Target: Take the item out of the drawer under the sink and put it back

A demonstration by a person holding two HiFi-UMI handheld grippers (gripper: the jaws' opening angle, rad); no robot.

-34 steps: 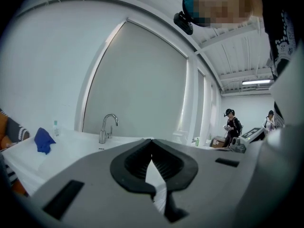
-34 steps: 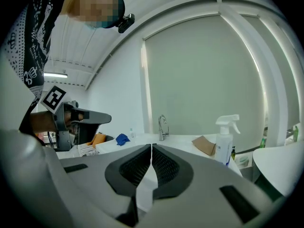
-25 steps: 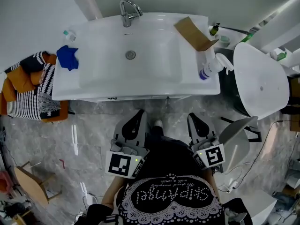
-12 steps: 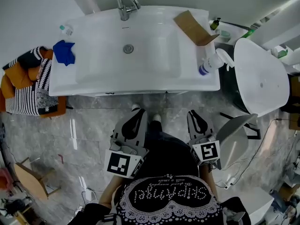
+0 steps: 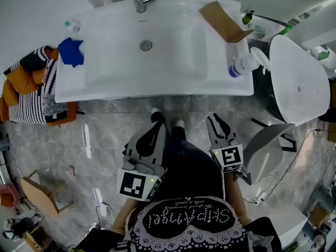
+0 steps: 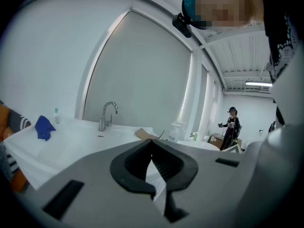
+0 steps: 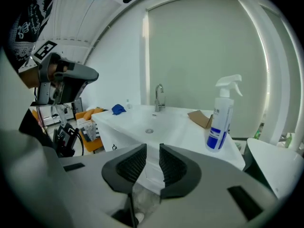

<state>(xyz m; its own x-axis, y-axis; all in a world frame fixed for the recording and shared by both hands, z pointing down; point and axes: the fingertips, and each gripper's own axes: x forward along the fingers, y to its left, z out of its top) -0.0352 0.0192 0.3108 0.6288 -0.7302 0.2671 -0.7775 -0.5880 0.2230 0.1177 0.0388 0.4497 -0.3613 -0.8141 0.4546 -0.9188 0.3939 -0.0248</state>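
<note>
My left claw [image 5: 156, 127] is clenched on nothing and my right claw [image 5: 216, 121] stands released, its jaws just having opened with nothing between them.

From my head I see both claws over grey floor [image 5: 105, 125], short of the near edge of the white bench [image 5: 220, 72] ahead of them. That edge hides everything beneath it. Only the right claw's own view looks under the rim: straight ahead of its jaws is the cabinet [image 7: 124, 139] below the sink, its front closed (so the item in the drawer stays hidden from me). The left claw's view skims over the bench top instead and picks up a person [image 6: 232, 125] far off ahead and to its right.

On the bench, a spray bottle [image 5: 242, 66] and a piece of cardboard [image 5: 223, 21] lie ahead-right of the right claw, and a blue cloth [image 5: 71, 51] lies ahead-left of the left claw.

Bare floor runs from both claws to the cabinet. A white chair [image 5: 265, 151] sits just beside the right claw's outer side; the left claw's outer side is open floor.
</note>
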